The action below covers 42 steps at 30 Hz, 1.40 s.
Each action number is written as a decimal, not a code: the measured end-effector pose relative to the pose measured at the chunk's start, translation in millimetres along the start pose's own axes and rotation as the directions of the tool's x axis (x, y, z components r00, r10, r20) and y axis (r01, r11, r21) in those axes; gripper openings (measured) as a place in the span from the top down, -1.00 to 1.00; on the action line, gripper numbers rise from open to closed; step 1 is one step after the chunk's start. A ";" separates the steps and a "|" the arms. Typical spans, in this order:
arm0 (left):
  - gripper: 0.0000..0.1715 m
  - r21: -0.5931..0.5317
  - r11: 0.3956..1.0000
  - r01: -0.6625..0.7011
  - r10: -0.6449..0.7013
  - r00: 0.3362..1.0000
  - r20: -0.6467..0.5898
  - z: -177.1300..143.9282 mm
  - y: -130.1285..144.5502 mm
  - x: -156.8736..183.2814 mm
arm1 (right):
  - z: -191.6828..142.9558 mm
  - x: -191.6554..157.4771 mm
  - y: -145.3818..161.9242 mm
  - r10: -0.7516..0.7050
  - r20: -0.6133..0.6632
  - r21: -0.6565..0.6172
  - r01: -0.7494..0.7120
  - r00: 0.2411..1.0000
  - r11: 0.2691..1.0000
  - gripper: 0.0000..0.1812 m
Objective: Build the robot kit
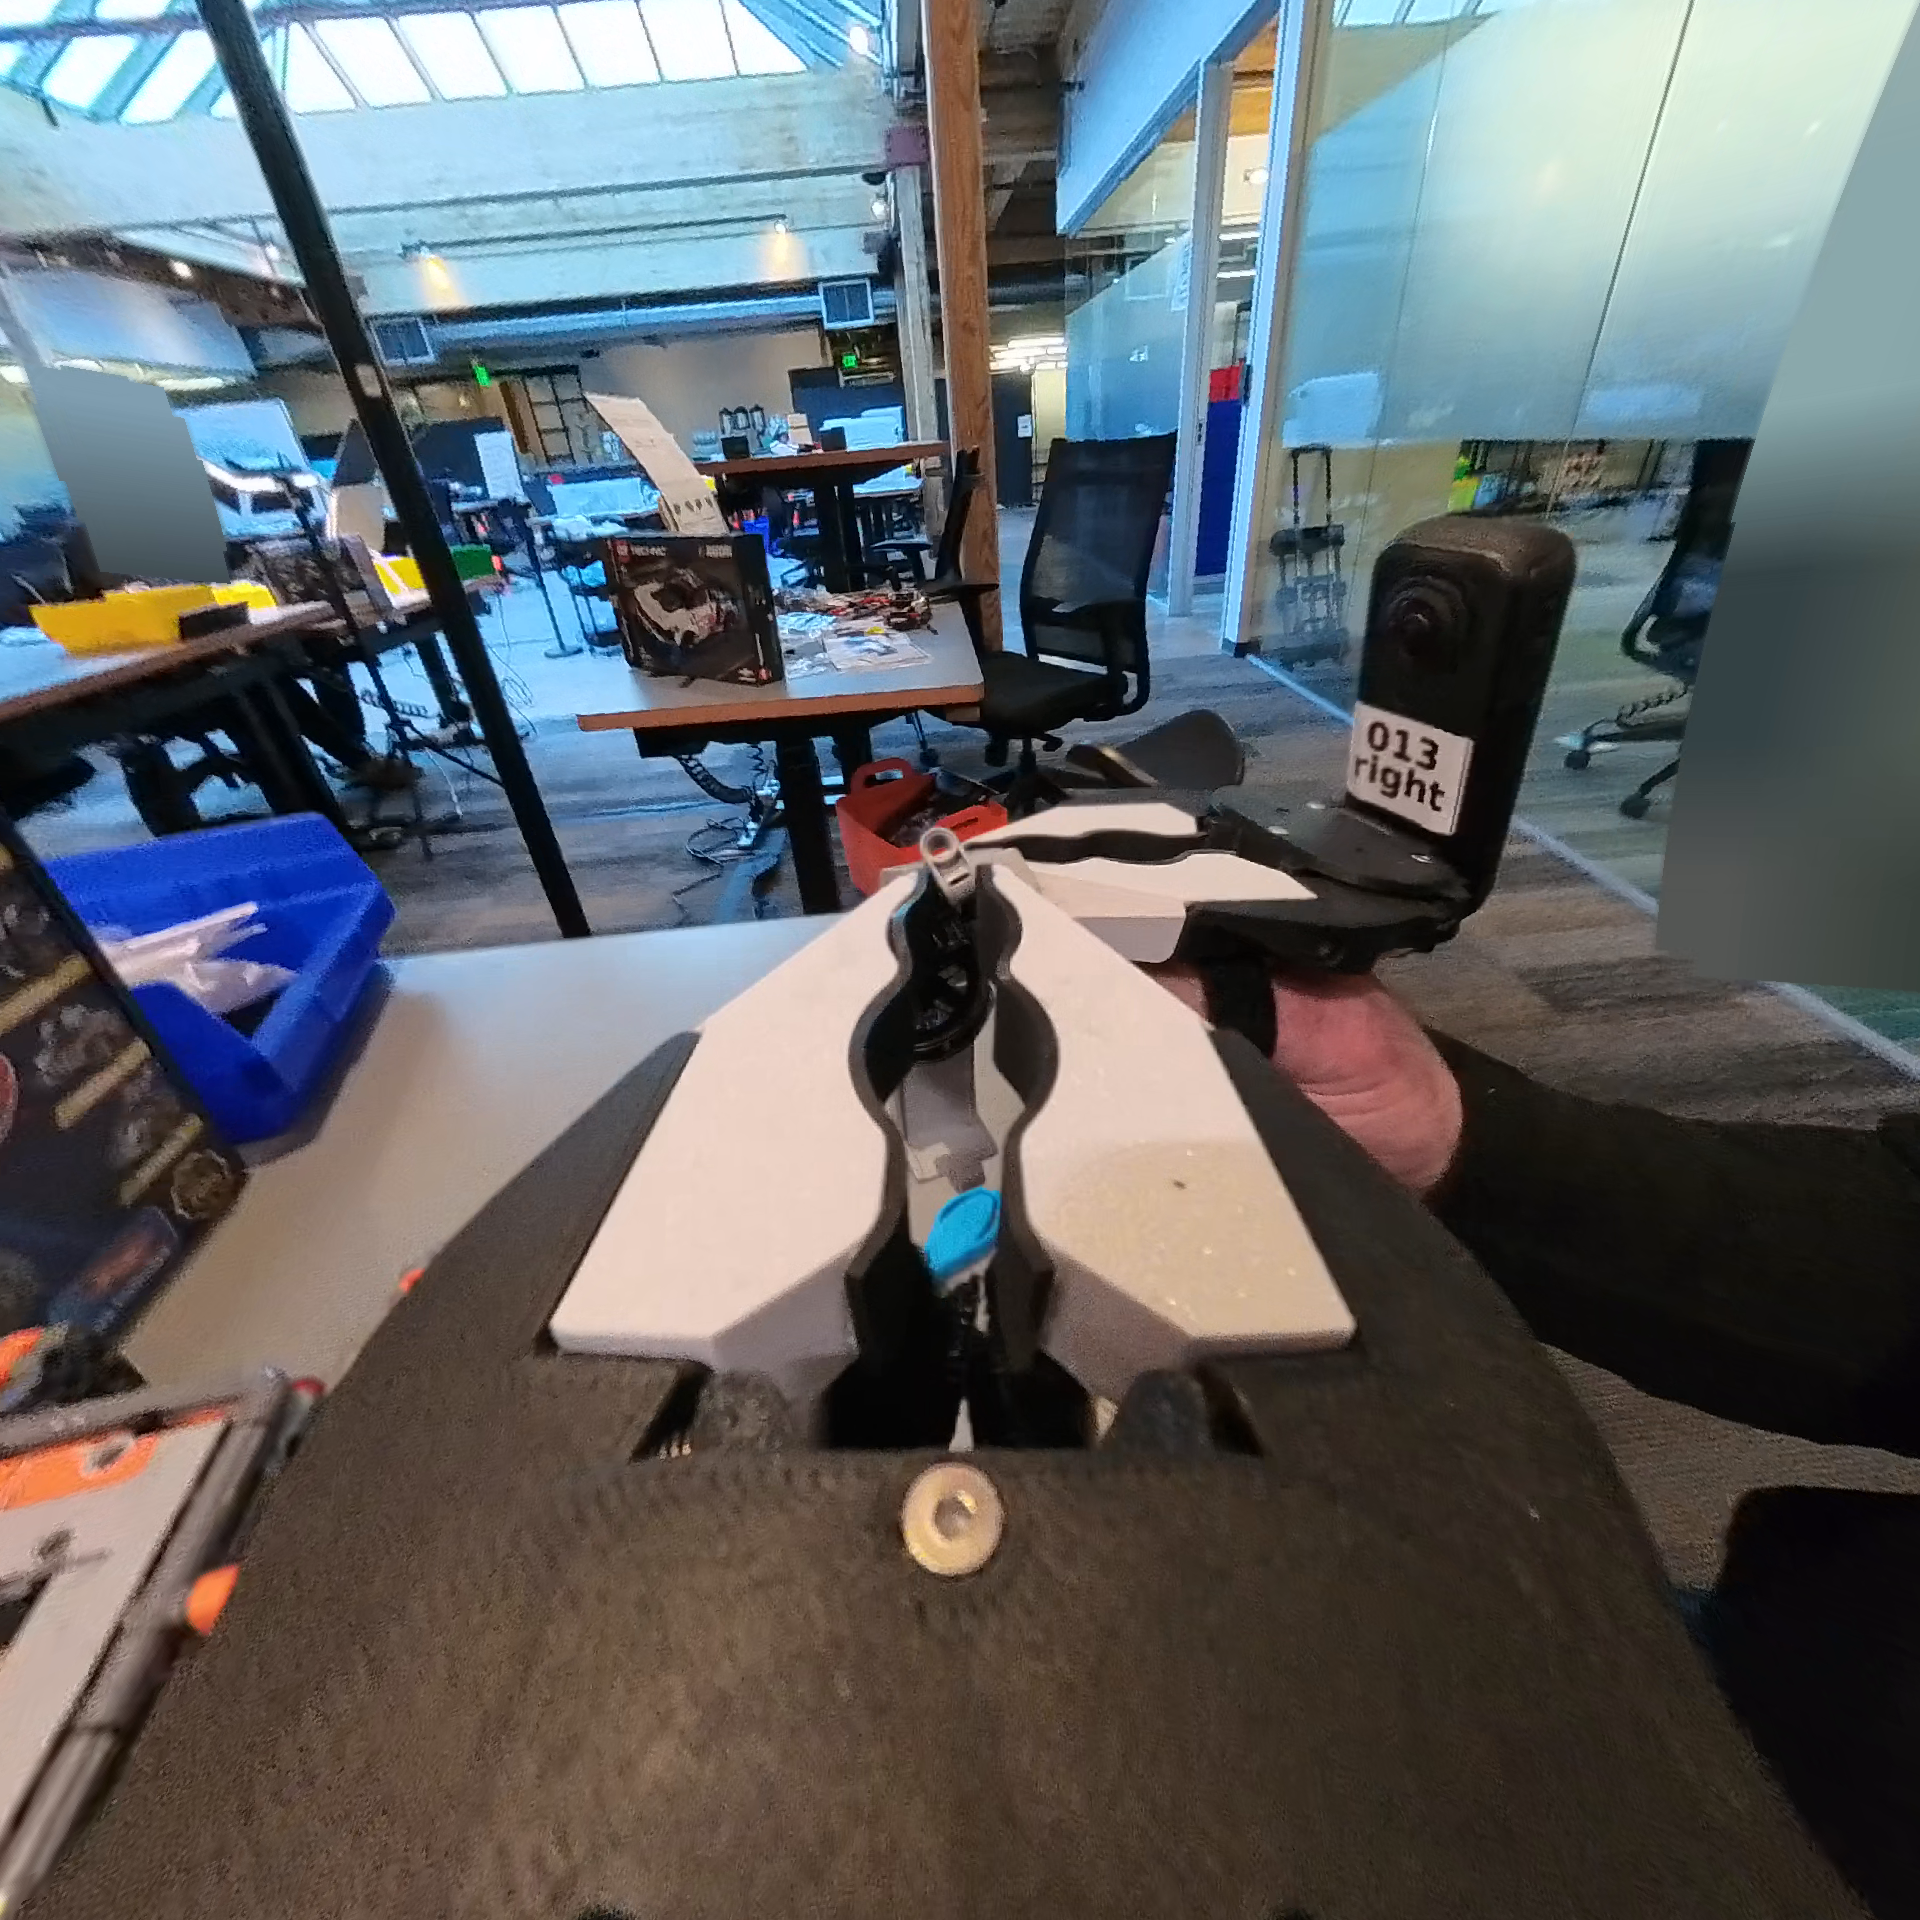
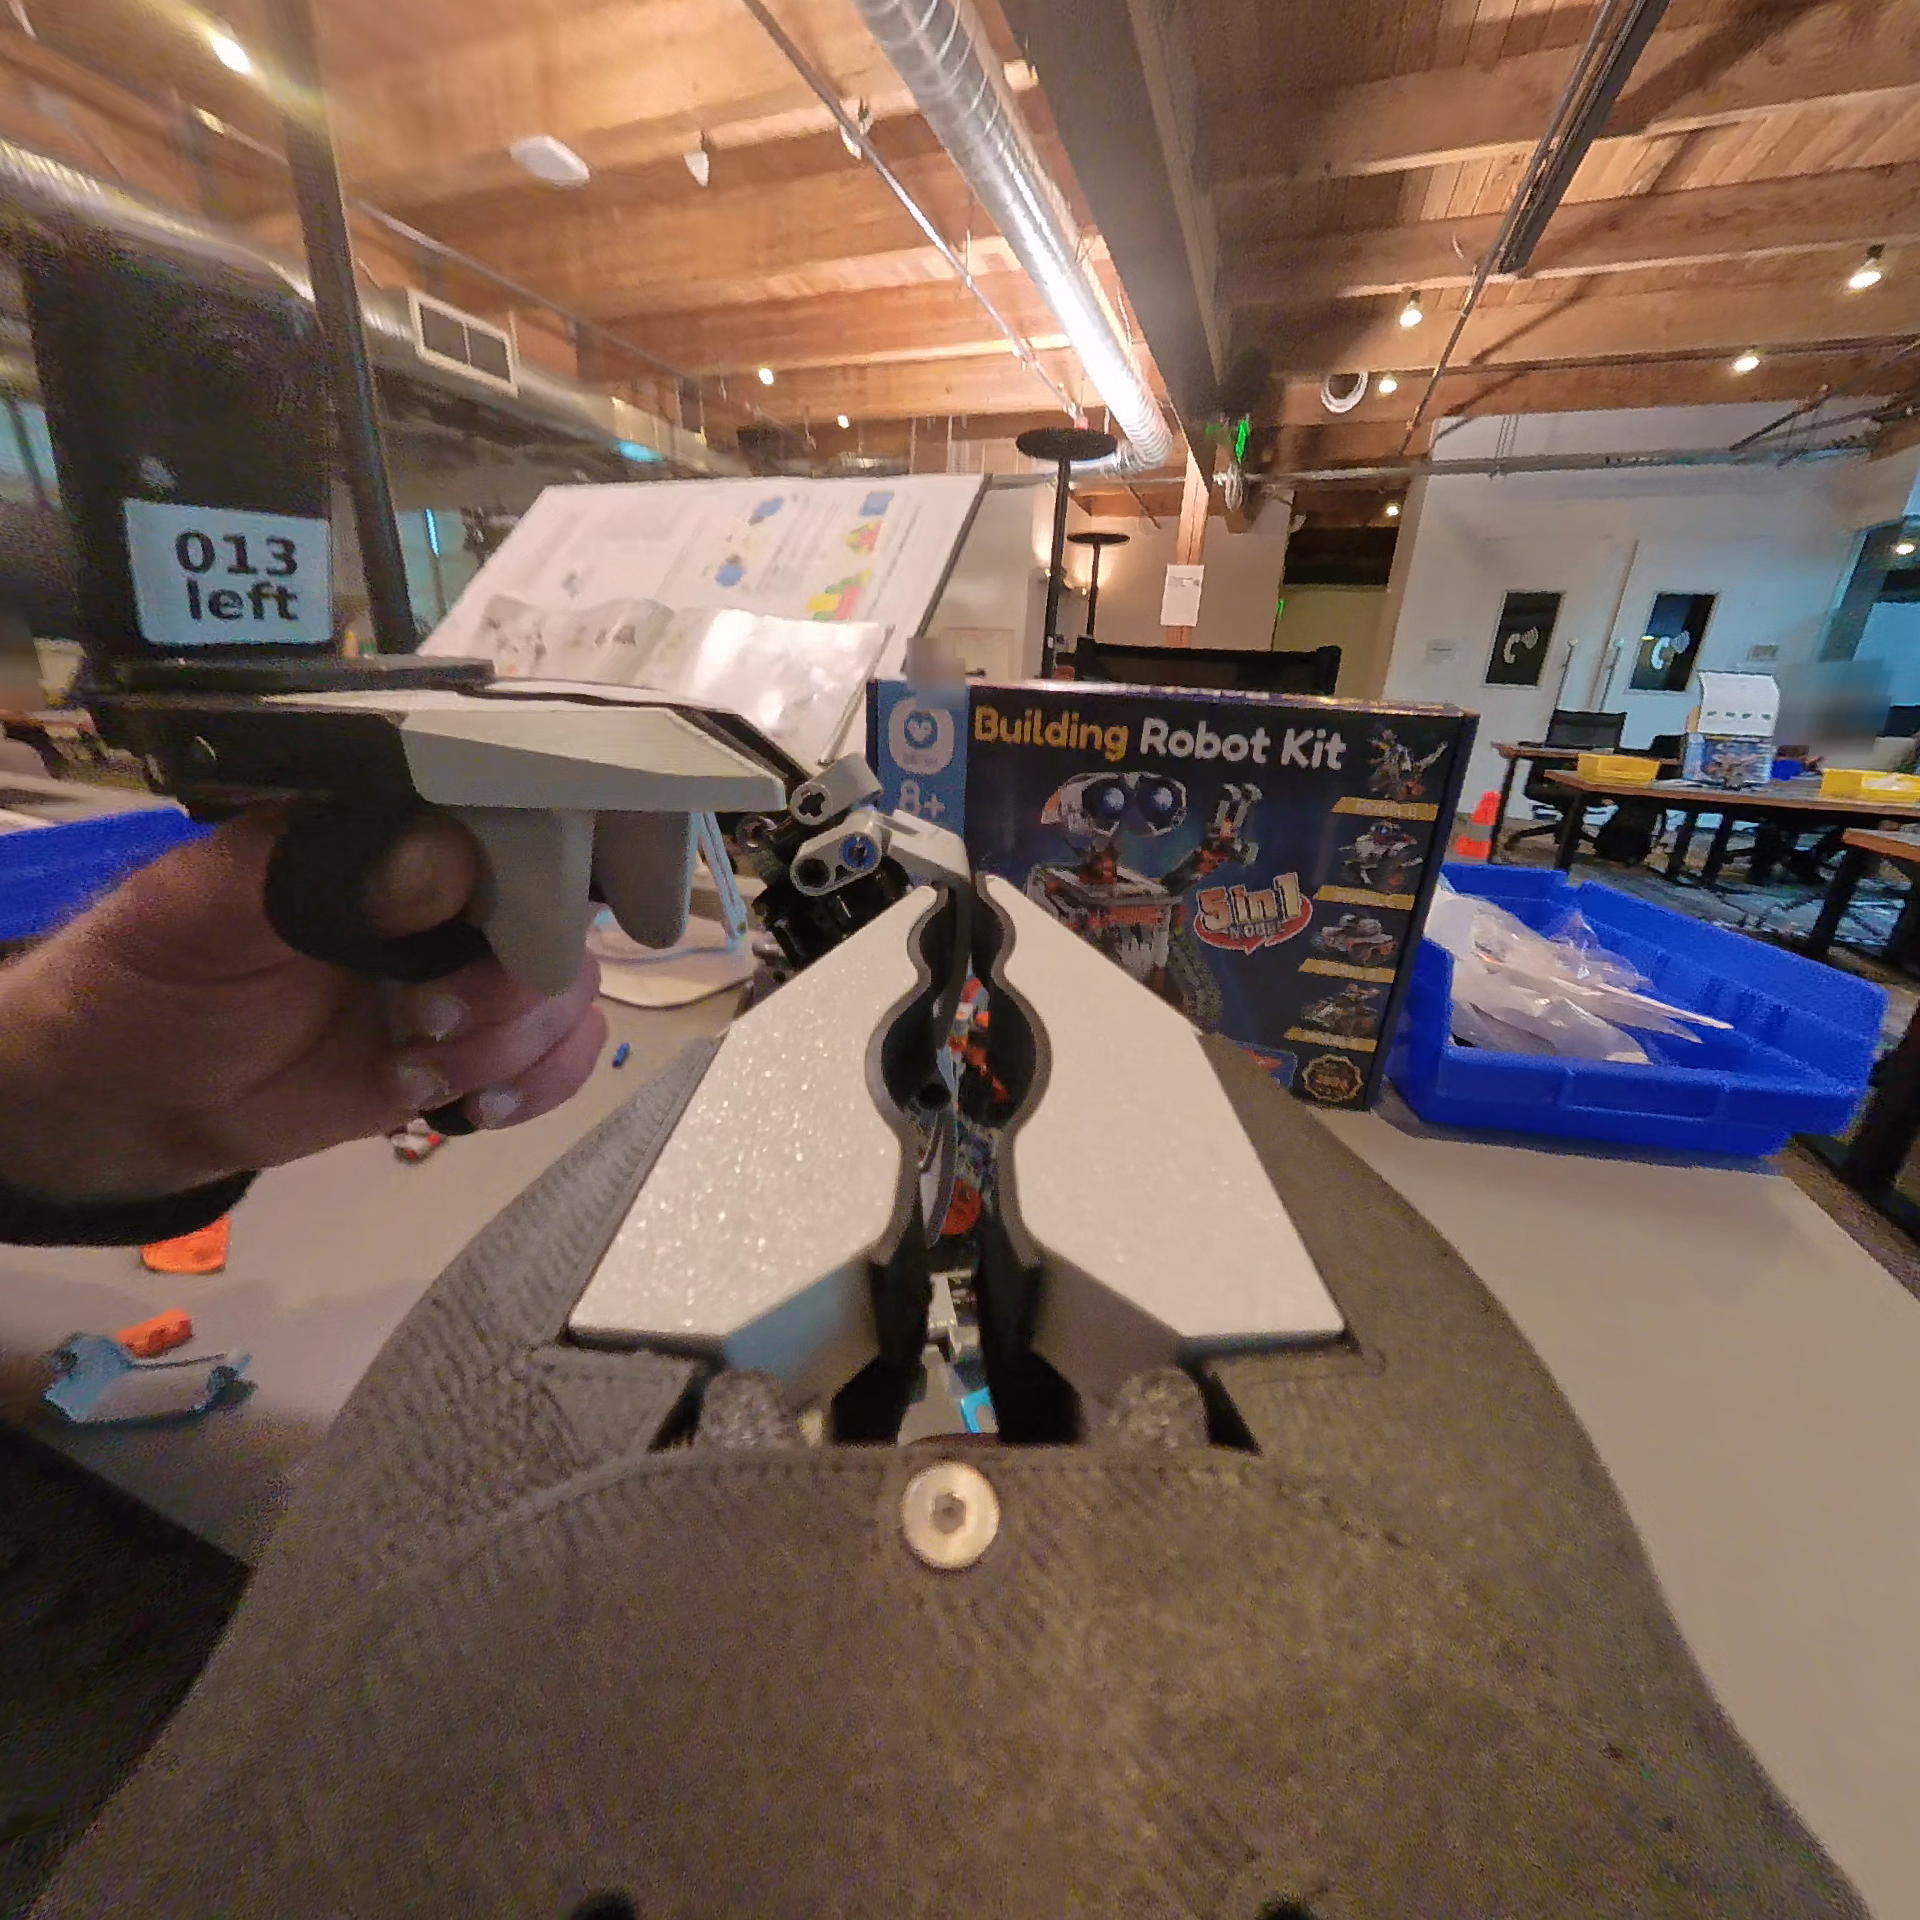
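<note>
A small building-block assembly (image 2: 844, 854) of grey beams and black parts with a blue pin is held in the air between both grippers. My left gripper (image 1: 948, 896) is shut on it. A grey beam end (image 1: 948, 860) sticks out past the tips and a blue piece (image 1: 962, 1232) sits in the gap. My right gripper (image 2: 961, 896) is shut on a grey part of the same assembly. In the left wrist view the right gripper (image 1: 1006, 847) comes in from the right. In the right wrist view the left gripper (image 2: 777, 787) comes in from the left, held by a hand (image 2: 312, 1039).
A grey table (image 1: 499, 1039) lies below. A blue bin (image 2: 1621, 1049) with clear bags and a dark kit box (image 2: 1174, 894) stand behind. An open instruction booklet (image 2: 727, 592) leans on a stand. Loose orange and grey pieces (image 2: 187, 1247) lie at the left. A black pole (image 1: 395, 468) rises nearby. My left and right fingertips are right by each other.
</note>
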State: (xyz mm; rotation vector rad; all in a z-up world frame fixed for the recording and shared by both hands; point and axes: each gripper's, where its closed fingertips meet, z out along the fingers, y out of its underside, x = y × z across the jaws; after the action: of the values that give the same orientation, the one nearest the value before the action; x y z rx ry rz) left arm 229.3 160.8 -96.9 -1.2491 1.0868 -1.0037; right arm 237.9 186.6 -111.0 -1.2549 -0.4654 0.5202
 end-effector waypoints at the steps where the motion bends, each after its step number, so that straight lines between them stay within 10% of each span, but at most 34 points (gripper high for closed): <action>1: 0.94 0.001 1.000 0.026 -0.026 1.000 -0.005 -2.7 3.0 -0.8 | 1.1 -1.9 3.4 -0.011 0.002 -0.016 0.011 1.000 1.000 1.00; 16: 0.95 0.001 0.955 0.296 -0.295 0.953 -0.068 -27.2 38.2 -7.6 | 12.0 -29.2 33.0 -0.104 0.098 -0.132 0.116 0.990 0.984 1.00; 27: 0.83 -0.249 0.950 0.191 -0.195 0.981 0.007 -52.2 66.3 -14.4 | 15.5 -33.9 62.0 0.008 0.210 -0.277 0.052 0.978 0.959 1.00; 33: 0.60 -0.676 0.736 -0.037 -0.057 0.992 -0.116 -105.0 139.0 18.5 | 10.8 -56.4 74.7 0.009 0.342 -0.340 0.114 0.940 0.933 1.00; 42: 0.33 -0.797 0.565 -0.213 0.016 0.969 -0.248 -124.9 191.5 46.0 | 4.1 -79.0 91.6 0.003 0.454 -0.391 0.196 0.891 0.899 1.00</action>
State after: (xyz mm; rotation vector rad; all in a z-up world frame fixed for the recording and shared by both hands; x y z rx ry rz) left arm 115.2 103.5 -292.1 -1.7950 1.9206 -0.4977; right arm 162.2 162.7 -202.3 -1.5241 -1.0758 0.6429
